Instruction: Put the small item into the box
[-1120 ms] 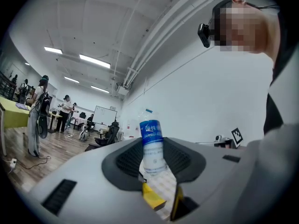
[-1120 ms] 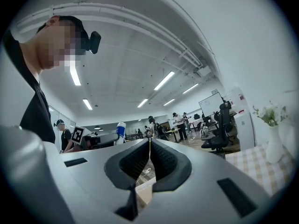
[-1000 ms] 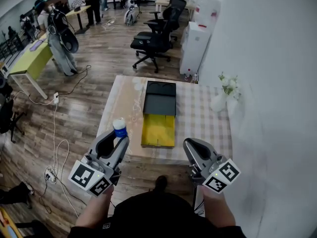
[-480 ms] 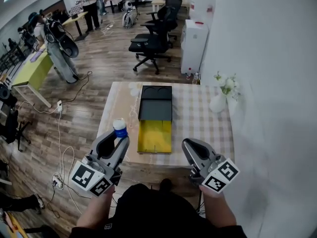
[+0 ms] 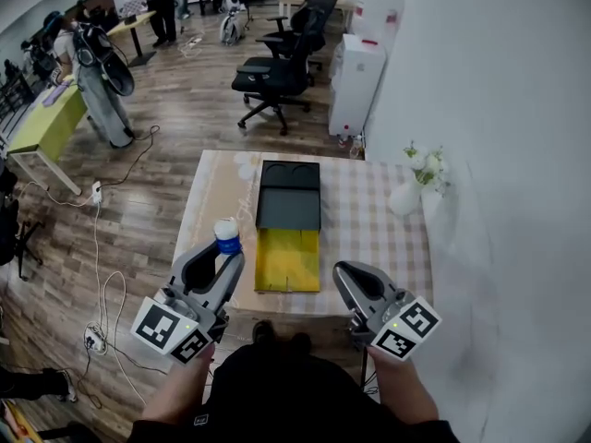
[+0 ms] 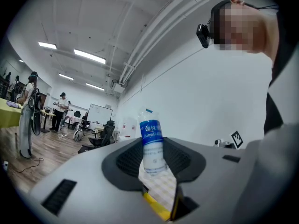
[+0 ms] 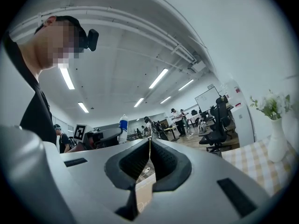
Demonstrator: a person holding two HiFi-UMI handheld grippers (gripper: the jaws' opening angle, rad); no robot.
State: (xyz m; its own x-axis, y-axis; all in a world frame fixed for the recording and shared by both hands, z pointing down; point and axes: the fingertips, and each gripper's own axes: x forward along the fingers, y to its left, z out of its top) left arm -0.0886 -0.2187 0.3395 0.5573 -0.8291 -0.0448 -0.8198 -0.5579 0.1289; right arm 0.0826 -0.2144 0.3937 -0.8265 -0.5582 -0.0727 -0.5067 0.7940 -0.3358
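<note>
My left gripper [image 5: 224, 258] is shut on a small white bottle with a blue label [image 5: 226, 234], held upright just before the table's near left edge. In the left gripper view the bottle [image 6: 150, 139] stands between the pads of the left gripper [image 6: 154, 169]. The open box [image 5: 288, 258] lies mid-table, yellow inside, its dark lid [image 5: 289, 195] folded back behind it. My right gripper [image 5: 344, 275] hovers at the near edge right of the box, shut with nothing in it; in the right gripper view its tips [image 7: 149, 149] meet. That view also shows the bottle [image 7: 123, 128] off to the left.
The table [image 5: 379, 238] has a checked cloth. A white vase with flowers [image 5: 411, 187] stands at its right edge by the wall. Behind the table are a black office chair [image 5: 275, 72] and a white cabinet [image 5: 354, 81]. Cables lie on the wooden floor [image 5: 102, 275] to the left, and people stand far back.
Both grippers have come nearer to the table, the bottle still in the left one. The table's near edge now lies closer beneath them.
</note>
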